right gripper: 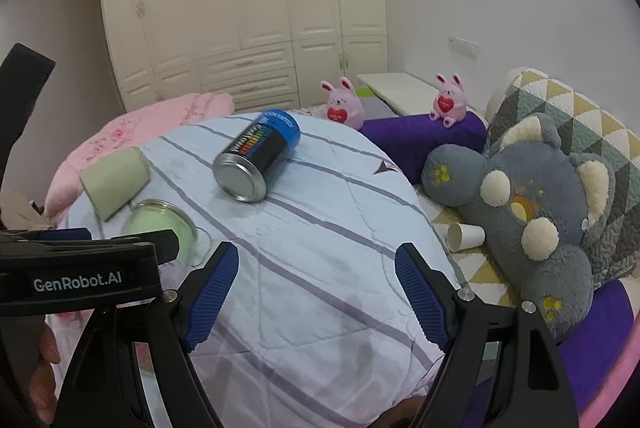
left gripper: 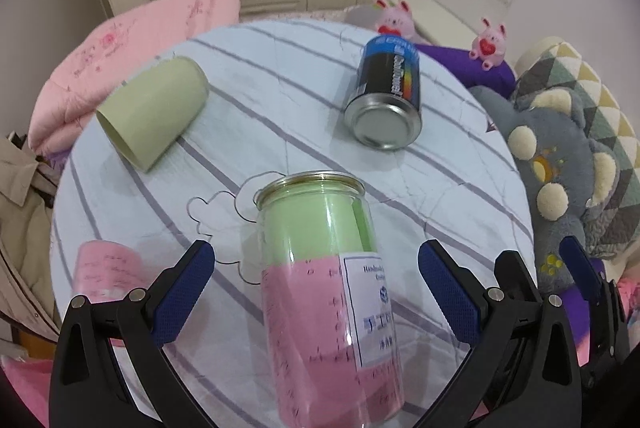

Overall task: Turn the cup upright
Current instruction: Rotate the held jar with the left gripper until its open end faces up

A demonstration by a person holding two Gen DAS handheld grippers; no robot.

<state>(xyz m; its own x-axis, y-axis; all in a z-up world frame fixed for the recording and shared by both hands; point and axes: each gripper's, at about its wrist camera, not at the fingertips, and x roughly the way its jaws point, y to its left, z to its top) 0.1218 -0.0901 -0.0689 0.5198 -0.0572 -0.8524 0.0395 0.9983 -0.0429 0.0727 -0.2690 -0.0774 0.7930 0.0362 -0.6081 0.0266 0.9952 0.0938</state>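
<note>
- The left gripper (left gripper: 316,288) has its blue-padded fingers spread wide apart, one on each side of a clear jar (left gripper: 328,292); neither pad touches the jar, and gaps show on both sides.
- The clear jar stands upright on the striped quilt (left gripper: 280,76), open mouth up, lined with green and pink paper and bearing a white label.
- The green cup (left gripper: 154,112) lies on its side on the quilt at about 10 o'clock from the jar, well apart from it, with its open mouth facing the lower left of the left wrist view.
- A blue-and-black can (left gripper: 386,94) lies on its side at about 1 o'clock from the jar, its metal base towards the camera.
- A pink cup (left gripper: 106,268) sits at 9 o'clock, just beyond the left finger, blurred.
- The right gripper (right gripper: 316,292) hangs over bare quilt with its fingers wide apart, gripping nothing.
- In the right wrist view a grey plush toy (right gripper: 532,212) lies at 3 o'clock, with a white paper cup (right gripper: 464,236) on its side beside it.
</note>
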